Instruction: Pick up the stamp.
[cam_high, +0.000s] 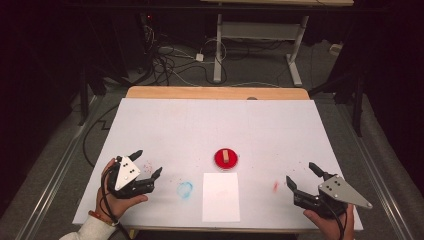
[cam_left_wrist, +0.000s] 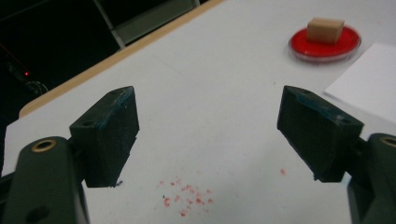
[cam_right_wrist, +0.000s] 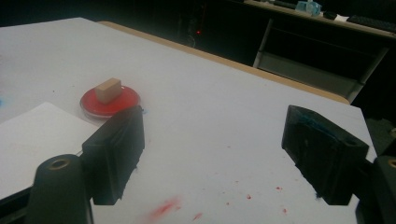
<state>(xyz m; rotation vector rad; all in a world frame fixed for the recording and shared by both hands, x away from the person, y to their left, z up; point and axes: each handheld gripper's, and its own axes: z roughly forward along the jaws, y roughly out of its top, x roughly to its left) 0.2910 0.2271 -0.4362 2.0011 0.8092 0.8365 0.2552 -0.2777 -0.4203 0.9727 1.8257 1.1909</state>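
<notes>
A round red dish (cam_high: 227, 159) sits near the middle of the white table, with a small tan wooden block (cam_high: 227, 155) resting in it. In front of the dish lies a white sheet of paper (cam_high: 221, 196). My left gripper (cam_high: 147, 162) is held low at the front left, open and empty. At the front right my right gripper (cam_high: 301, 175) is open too, nothing between its jaws. The left gripper view has the dish (cam_left_wrist: 325, 44) and block (cam_left_wrist: 325, 29) at upper right beyond the gripper (cam_left_wrist: 208, 135). The right gripper view shows the dish (cam_right_wrist: 109, 102) and block (cam_right_wrist: 108, 90) at left, past the gripper (cam_right_wrist: 212, 156).
The table (cam_high: 175, 125) carries a blue smudge (cam_high: 184, 189) left of the paper and a red smear (cam_high: 275, 186) to its right. Red specks (cam_left_wrist: 187, 198) dot the surface under the left gripper. Beyond the table's wooden far edge (cam_high: 215, 92) stand desk legs and cables.
</notes>
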